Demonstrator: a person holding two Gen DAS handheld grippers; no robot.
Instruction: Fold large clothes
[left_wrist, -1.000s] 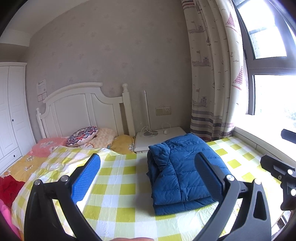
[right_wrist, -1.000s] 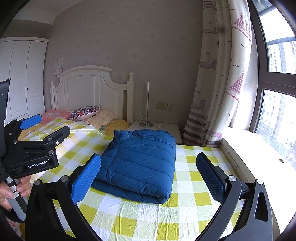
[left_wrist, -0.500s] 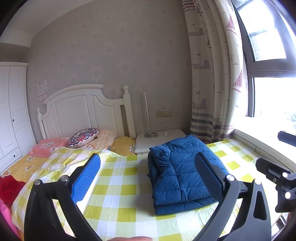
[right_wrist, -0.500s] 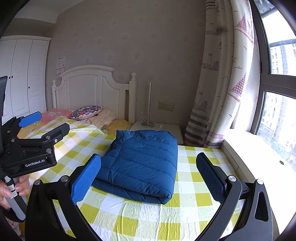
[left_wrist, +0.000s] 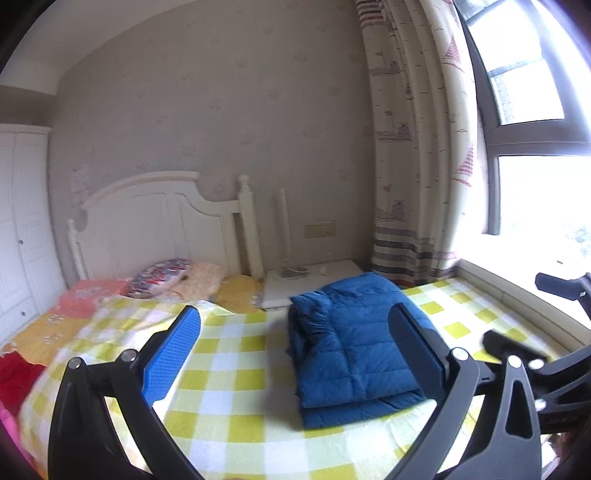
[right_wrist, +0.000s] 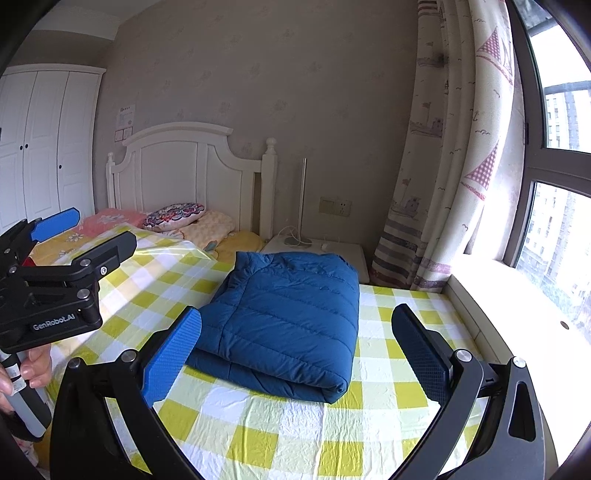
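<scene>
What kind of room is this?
A bedroom, most likely. There's a bed with a white headboard, pillows at its top, a white wardrobe and a folded blue jacket on the checked sheet.

left gripper (left_wrist: 295, 343) swung right, right gripper (right_wrist: 295, 339) lifted

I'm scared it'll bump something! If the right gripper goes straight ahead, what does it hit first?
Probably the folded blue jacket on the bed; it lies right ahead of the open right gripper, though depth is hard to judge.
</scene>
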